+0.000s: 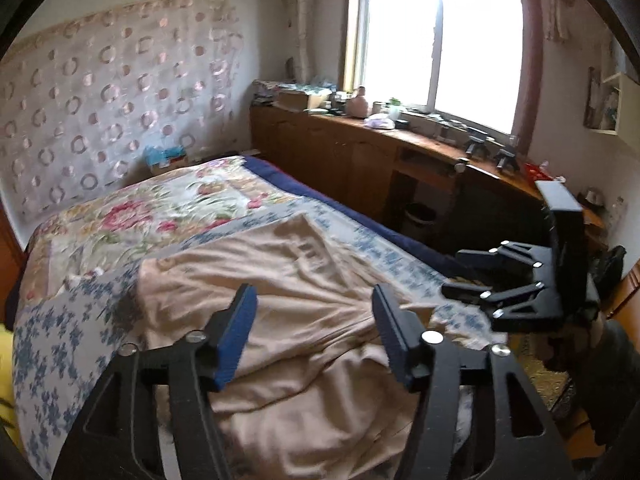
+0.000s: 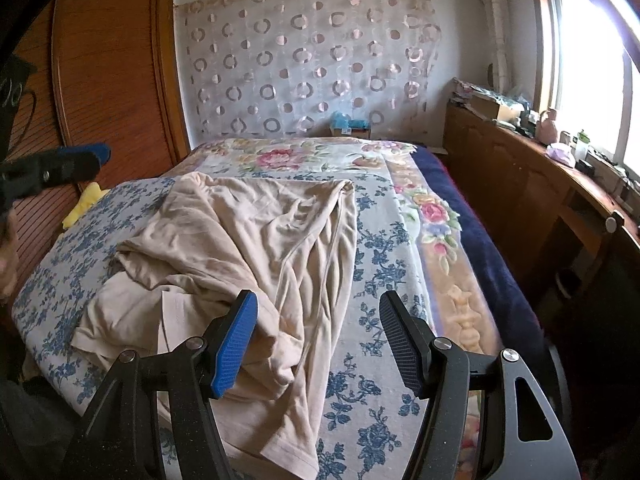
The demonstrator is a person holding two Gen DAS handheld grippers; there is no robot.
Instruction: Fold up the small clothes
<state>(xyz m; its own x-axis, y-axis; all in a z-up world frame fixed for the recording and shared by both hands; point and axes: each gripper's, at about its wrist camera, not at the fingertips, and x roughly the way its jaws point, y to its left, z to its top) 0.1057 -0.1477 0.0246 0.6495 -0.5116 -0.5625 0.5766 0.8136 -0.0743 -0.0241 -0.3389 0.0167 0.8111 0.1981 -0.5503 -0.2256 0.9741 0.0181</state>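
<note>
A beige garment (image 1: 288, 272) lies crumpled on the bed's blue-flowered sheet (image 1: 48, 344). In the right wrist view the garment (image 2: 240, 232) is spread unevenly, with folds bunched at its near left end. My left gripper (image 1: 313, 296) hovers over the garment's near part, jaws open, no cloth between the blue pads. My right gripper (image 2: 318, 300) is open too, above the garment's right edge and the sheet (image 2: 380, 264). In the left wrist view the right gripper (image 1: 454, 274) hangs at the bed's right side. One blue-tipped left finger (image 2: 80, 160) shows at the far left.
A flowered quilt (image 2: 320, 156) and a dark blue blanket (image 2: 472, 232) cover the far and right sides of the bed. A cluttered wooden counter (image 1: 360, 152) runs under the window. A wooden wardrobe (image 2: 108, 60) stands left, with a yellow item (image 2: 86, 200) beside it.
</note>
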